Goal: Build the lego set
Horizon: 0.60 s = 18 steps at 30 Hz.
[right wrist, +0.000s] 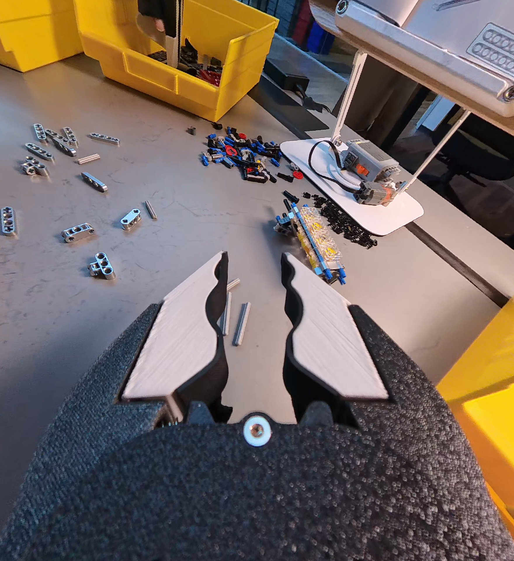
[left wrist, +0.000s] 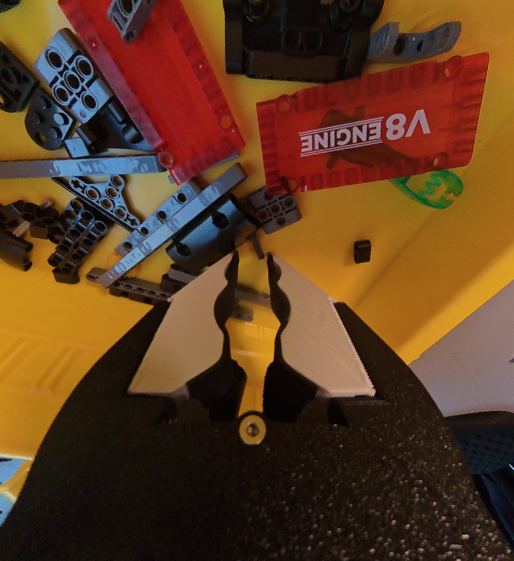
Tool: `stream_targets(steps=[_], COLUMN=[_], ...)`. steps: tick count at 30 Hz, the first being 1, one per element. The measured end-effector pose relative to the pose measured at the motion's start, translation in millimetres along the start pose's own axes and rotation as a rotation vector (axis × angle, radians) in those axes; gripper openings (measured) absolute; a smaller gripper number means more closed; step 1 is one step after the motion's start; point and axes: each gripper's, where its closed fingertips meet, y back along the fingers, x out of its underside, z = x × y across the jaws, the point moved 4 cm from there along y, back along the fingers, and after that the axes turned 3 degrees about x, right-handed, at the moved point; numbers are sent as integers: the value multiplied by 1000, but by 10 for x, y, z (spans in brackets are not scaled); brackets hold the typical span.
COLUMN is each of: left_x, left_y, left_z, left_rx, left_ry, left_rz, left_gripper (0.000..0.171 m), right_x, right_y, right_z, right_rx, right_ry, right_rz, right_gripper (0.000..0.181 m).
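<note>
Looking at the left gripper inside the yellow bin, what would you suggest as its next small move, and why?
Probably ease the left gripper forward a little: its jaws stand slightly open and empty, and the thin grey axle lies just beyond the tips, beside the dark grey block.

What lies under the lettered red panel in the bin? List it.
A dark part shows dimly through the translucent lettered red panel; its kind cannot be told. A green clear ring sticks out below its lower edge, the rest covered.

a workshop: yellow parts bins [right wrist: 189,82], building-toy pieces [right wrist: 240,154] strewn across a workbench [right wrist: 158,243].
</note>
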Motion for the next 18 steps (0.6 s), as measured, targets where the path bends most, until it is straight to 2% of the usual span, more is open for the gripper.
stream_targets(steps=[6,9,12,18], left_x=[-45,-51,-5,102], left_y=[-18,-17,-4,272], left_z=[-94,-115,-151,-37], left_rx=[-84,-136,-113,-130], left_ry=[-35,-75,-93,-84], left_rz=[22,39,39,-20], left_gripper=[3,2,2,0], right_x=[16,6,-19,-43], right_y=[-20,-16,3,26], right_z=[28,39,41,14], right_rx=[0,3,13,29], right_ry=[19,32,50,53], right_rz=[17,20,17,9], right_gripper=[32,32,32,31])
